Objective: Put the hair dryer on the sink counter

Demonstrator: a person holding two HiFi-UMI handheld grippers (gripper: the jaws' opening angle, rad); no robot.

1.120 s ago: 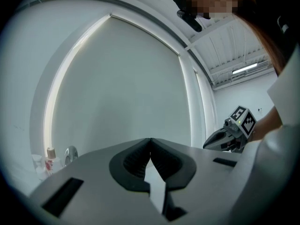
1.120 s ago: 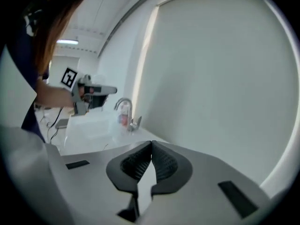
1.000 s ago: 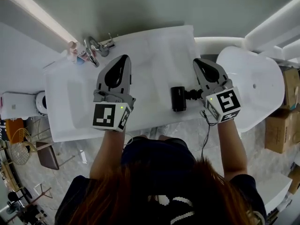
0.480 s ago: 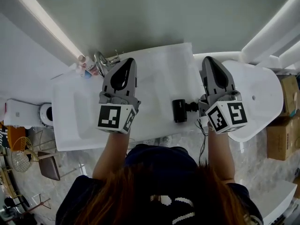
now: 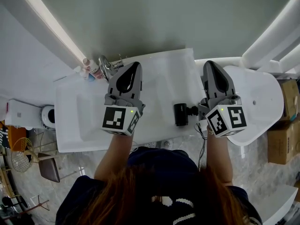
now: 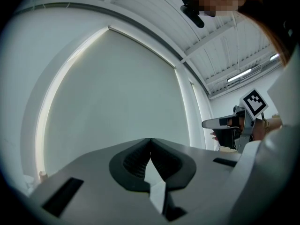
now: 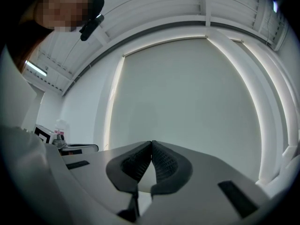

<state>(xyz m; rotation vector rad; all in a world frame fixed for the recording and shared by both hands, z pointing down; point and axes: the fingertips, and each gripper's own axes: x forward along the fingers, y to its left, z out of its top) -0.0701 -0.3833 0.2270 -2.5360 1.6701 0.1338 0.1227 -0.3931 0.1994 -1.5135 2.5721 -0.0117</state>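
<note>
The black hair dryer (image 5: 181, 114) lies on the white sink counter (image 5: 159, 74), near its front edge, with its cord (image 5: 202, 142) hanging off the front. My right gripper (image 5: 209, 65) is held above the counter just right of the dryer, shut and empty. My left gripper (image 5: 134, 67) hovers over the middle of the counter, left of the dryer, also shut with nothing in it. In the left gripper view the left gripper (image 6: 150, 139) and in the right gripper view the right gripper (image 7: 151, 142) each point roughly level at a plain grey wall, jaw tips touching.
A chrome faucet (image 5: 106, 65) and small bottles (image 5: 88, 67) stand at the counter's back left, beside the basin (image 5: 84, 111). A white toilet (image 5: 262, 97) sits to the right, cardboard boxes (image 5: 283, 130) beyond it. A small white appliance (image 5: 23, 114) is on the floor left.
Both grippers have risen off the counter, the right one lifting clear of the hair dryer's handle and levelling out. The dryer stays lying on the counter.
</note>
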